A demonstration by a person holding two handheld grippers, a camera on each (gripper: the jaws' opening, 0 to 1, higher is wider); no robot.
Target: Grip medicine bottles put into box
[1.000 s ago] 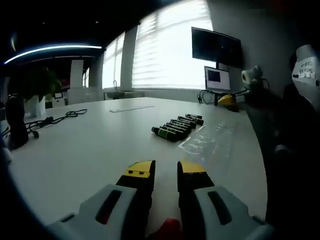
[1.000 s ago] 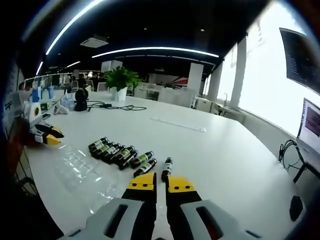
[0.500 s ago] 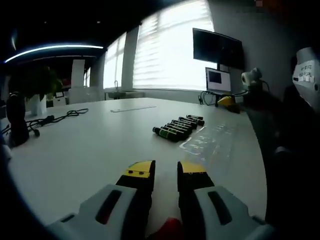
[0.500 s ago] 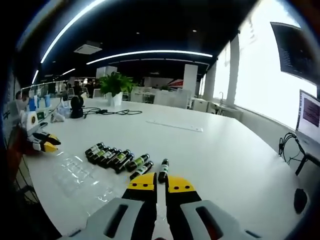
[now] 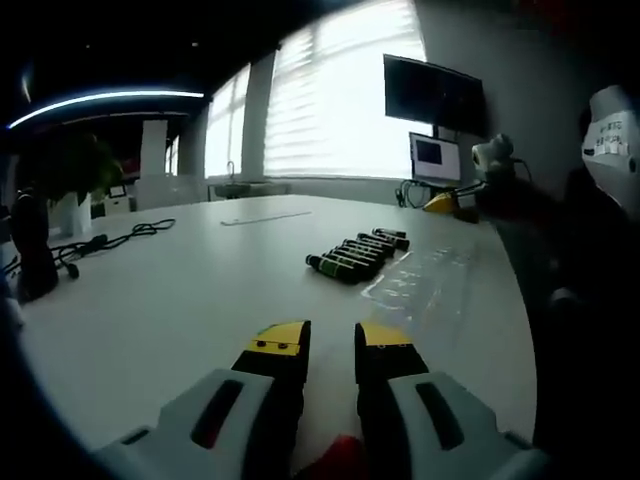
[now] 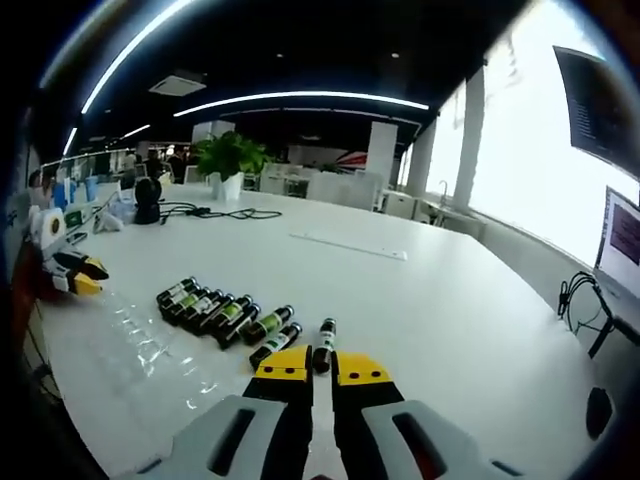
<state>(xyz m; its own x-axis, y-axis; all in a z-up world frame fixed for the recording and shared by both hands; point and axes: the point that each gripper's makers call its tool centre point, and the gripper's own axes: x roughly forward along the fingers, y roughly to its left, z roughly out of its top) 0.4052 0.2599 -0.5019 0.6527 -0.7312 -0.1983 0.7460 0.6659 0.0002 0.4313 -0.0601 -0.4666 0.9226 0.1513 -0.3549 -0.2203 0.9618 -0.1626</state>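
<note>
On the white desk (image 6: 450, 320), lying in a row beside a clear tray box (image 6: 150, 350), medicine bottles (image 6: 215, 310), nearest just ahead of right tongs (image 6: 322, 372) nearly closed and empty, left tongs (image 5: 332, 340) slightly parted, empty, risking rolling if nudged.

- white table (image 5: 170, 300) underfoot
- wall monitor (image 5: 433, 95) at one o'clock
- laptop (image 5: 434, 158) beneath it
- potted plant (image 6: 228, 160) at eleven o'clock
- black cable (image 6: 225, 213) before it
</note>
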